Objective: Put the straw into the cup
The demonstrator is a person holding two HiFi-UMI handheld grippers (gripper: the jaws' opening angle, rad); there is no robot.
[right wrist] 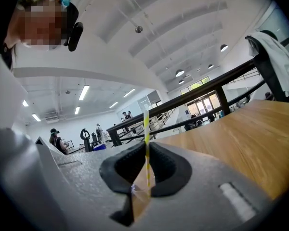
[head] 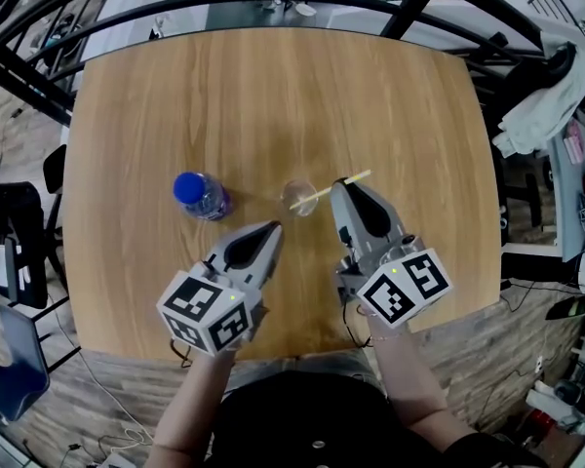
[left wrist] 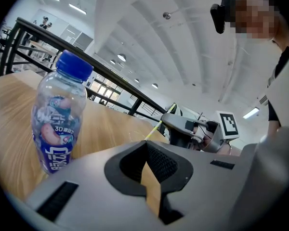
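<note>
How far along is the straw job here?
Done: the straw is picked up, pinched in the right gripper. In hand: it slants down to the cup, its low end at the rim. To do: drop it in and let go. The left gripper is shut, empty.

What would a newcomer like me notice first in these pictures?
A yellow-and-white striped straw is pinched in the right gripper, slanting toward a small clear plastic cup in the middle of the pale wooden table. Left of the cup stands a clear plastic bottle with a blue cap.
</note>
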